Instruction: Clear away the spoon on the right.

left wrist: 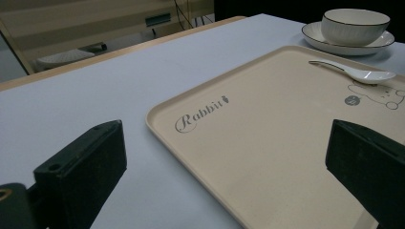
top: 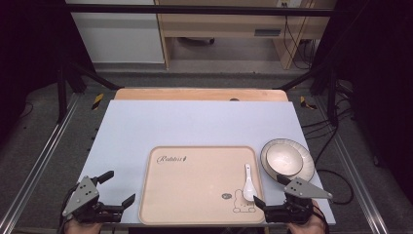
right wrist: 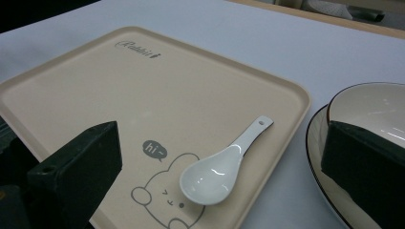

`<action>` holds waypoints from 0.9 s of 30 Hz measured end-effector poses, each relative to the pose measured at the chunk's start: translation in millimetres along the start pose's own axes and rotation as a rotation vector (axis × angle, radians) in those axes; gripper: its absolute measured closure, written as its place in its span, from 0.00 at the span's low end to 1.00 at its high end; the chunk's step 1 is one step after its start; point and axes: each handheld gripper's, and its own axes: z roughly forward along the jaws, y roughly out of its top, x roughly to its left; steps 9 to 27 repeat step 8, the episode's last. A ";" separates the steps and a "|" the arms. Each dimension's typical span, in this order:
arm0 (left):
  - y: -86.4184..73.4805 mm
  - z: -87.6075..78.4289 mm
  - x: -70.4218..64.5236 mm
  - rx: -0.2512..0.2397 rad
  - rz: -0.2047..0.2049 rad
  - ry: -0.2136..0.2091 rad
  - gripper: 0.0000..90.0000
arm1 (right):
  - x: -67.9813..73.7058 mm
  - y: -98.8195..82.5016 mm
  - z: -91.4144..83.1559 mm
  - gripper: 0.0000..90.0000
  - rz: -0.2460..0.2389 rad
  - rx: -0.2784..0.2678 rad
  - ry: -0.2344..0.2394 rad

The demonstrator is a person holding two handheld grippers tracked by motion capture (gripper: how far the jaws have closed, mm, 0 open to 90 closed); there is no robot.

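A beige tray (top: 195,187) with a rabbit drawing lies on the pale blue table top near the front edge. A white ceramic spoon (top: 249,184) rests on the tray's right side, bowl end toward me. Just right of the tray, a white bowl (top: 286,158) sits on a dark-rimmed plate (top: 306,171). My left gripper (top: 118,188) hangs open beside the tray's left front corner and holds nothing. My right gripper (top: 270,191) is open at the tray's right front corner. In the right gripper view the spoon (right wrist: 219,176) lies just ahead of the wide-apart jaws, untouched.
The table top (top: 195,122) stretches bare beyond the tray to a wooden strip at the far edge. A black frame and rails run along both sides. Cables trail on the floor at the right, and a desk stands farther back.
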 end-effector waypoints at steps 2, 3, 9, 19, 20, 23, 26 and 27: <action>0.0 0.1 0.0 0.002 0.001 0.001 0.00 | -0.7 -1.3 0.5 0.00 0.002 0.006 -0.004; 0.0 0.1 0.0 0.002 0.001 0.001 0.00 | -1.1 -1.8 0.9 0.00 0.002 0.010 -0.010; 0.0 0.3 0.5 0.002 0.001 0.005 0.00 | -4.8 -3.7 2.1 0.00 0.007 0.021 -0.050; 0.0 0.3 0.5 0.002 0.001 0.005 0.00 | -4.8 -3.7 2.1 0.00 0.007 0.021 -0.050; 0.0 0.3 0.5 0.002 0.001 0.005 0.00 | -4.8 -3.7 2.1 0.00 0.007 0.021 -0.050; 0.0 0.3 0.5 0.002 0.001 0.005 0.00 | -4.8 -3.7 2.1 0.00 0.007 0.021 -0.050; 0.0 0.3 0.5 0.002 0.001 0.005 0.00 | -4.8 -3.7 2.1 0.00 0.007 0.021 -0.050; 0.0 0.3 0.5 0.002 0.001 0.005 0.00 | -4.8 -3.7 2.1 0.00 0.007 0.021 -0.050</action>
